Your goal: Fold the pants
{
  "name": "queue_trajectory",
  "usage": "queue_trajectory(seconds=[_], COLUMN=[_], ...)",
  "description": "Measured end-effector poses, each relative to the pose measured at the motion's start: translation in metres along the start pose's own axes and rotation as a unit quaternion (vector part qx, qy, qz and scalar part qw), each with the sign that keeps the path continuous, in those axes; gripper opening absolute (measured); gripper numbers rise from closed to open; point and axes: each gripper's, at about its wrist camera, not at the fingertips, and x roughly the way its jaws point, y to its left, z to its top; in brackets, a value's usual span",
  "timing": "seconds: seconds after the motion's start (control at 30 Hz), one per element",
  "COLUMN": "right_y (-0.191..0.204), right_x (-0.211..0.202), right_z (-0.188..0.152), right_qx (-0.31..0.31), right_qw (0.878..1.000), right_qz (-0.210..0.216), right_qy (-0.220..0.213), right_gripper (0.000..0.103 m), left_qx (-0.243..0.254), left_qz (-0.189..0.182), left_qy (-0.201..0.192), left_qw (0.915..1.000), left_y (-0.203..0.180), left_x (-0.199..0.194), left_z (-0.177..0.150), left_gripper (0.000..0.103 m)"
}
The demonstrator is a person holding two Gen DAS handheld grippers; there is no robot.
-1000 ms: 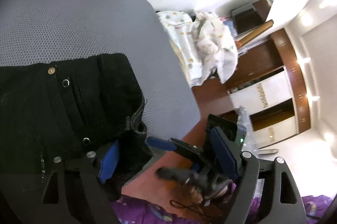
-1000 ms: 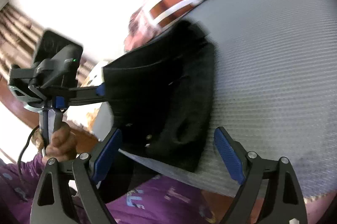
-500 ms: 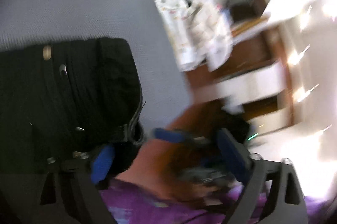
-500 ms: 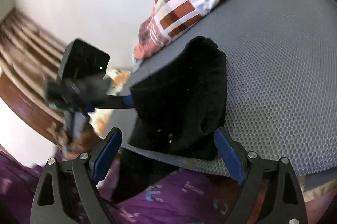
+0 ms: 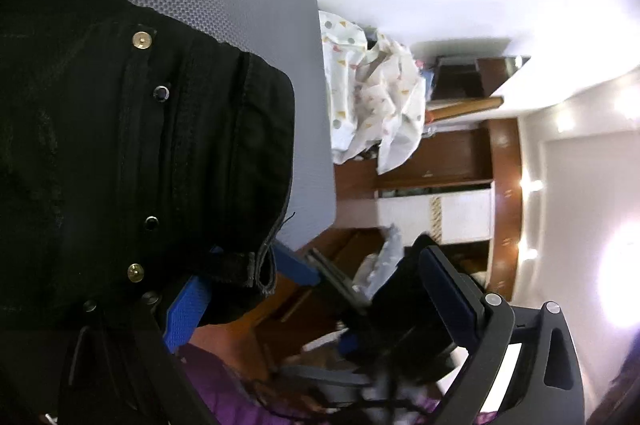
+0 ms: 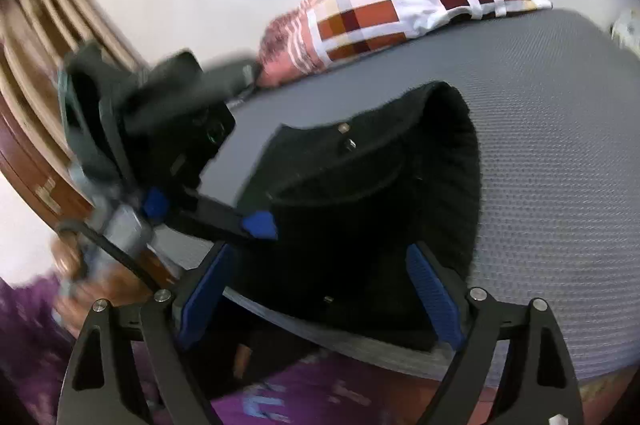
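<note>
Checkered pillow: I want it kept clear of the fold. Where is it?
The checkered pillow lies at the mattress's far edge against the wall, beyond the black pants.

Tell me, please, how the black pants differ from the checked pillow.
The pants are plain black with metal studs; the checked pillow is white, orange and maroon. The pants lie at the near edge, the pillow at the far edge. Both rest on the grey mattress.

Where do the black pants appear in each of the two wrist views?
Left wrist view: the black denim pants fill the left half, waistband studs facing the camera.
Right wrist view: they lie at the centre, between the open jaws.
Shared landmark: the grey mesh mattress beneath them, with the checked red-and-white pillow at its far end.
</note>
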Motion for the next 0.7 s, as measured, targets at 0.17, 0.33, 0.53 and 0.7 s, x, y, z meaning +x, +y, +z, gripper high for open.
queue_trajectory(seconds=[0.17, 0.33, 0.53, 0.7], right_y=[-0.004, -0.02, -0.056, -0.07], right_x=[0.005, 0.013, -0.011, -0.052], right_z=[0.007, 0.006, 0.006, 0.0], right_qx=[0.0, 0.017, 0.073, 0.138], right_qw=[0.999, 0.992, 0.988, 0.988], right_qz=[-0.048, -0.122, -0.137, -0.051], right_qy=[0.01, 0.022, 0.011, -0.044], right_gripper=[0.086, 0.083, 0.08, 0.08], left_qx=[0.026, 0.024, 0.093, 0.157], left_qz=[0.034, 0.032, 0.057, 0.146], left_qy=[0.008, 0.036, 0.03, -0.058], left_qw=[0.9991, 0.9986, 0.9936, 0.975], left_y=[-0.009, -0.013, -0.028, -0.028], left_x=[0.01, 0.018, -0.003, -0.055], left_z=[-0.007, -0.013, -0.034, -0.047], left_gripper=[0.097, 0.098, 0.098, 0.098])
